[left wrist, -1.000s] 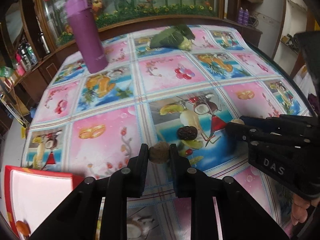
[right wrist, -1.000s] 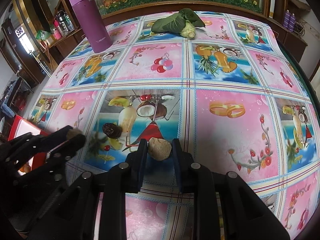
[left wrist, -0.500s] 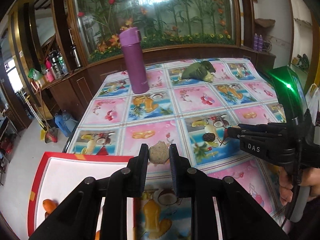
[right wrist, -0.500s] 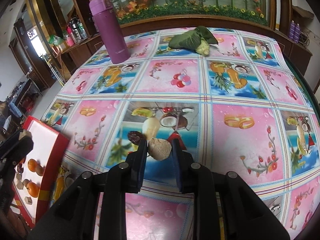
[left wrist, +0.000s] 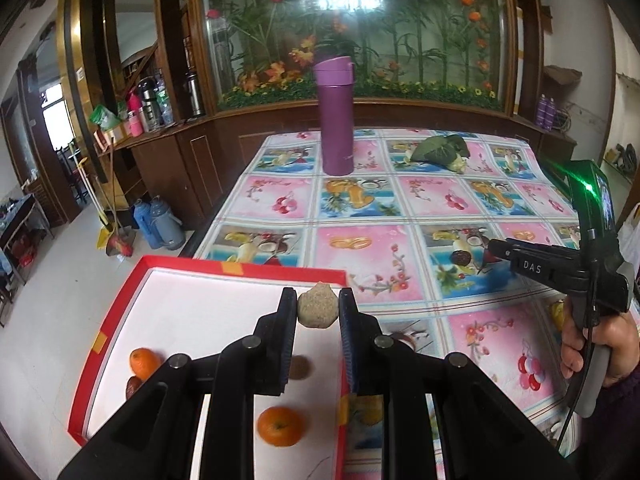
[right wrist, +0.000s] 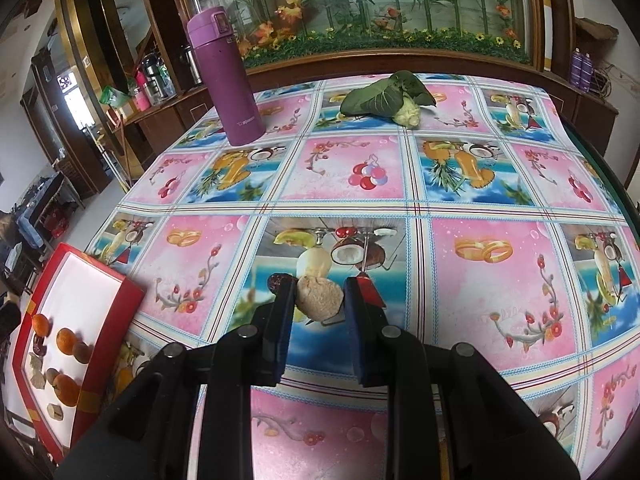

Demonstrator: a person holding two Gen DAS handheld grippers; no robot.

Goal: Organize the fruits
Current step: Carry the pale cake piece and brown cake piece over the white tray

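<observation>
Both my feeds are bright, daylight from the doorway (left wrist: 60, 128) at 9 o'clock. Glare streak on the glass panel (left wrist: 344, 3) at 12. White box floor (left wrist: 208, 320) blown out. Nearest orange (left wrist: 280, 426) slightly blurred. Heavy fisheye bending, black vignette in corners.

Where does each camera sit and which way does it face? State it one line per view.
Left wrist: behind the left gripper, shut on a tan lump above the red tray; the right gripper and a hand show.
Right wrist: behind the right gripper, shut on a beige lump over the tablecloth.
Shared: purple flask, leafy vegetable, tray.
</observation>
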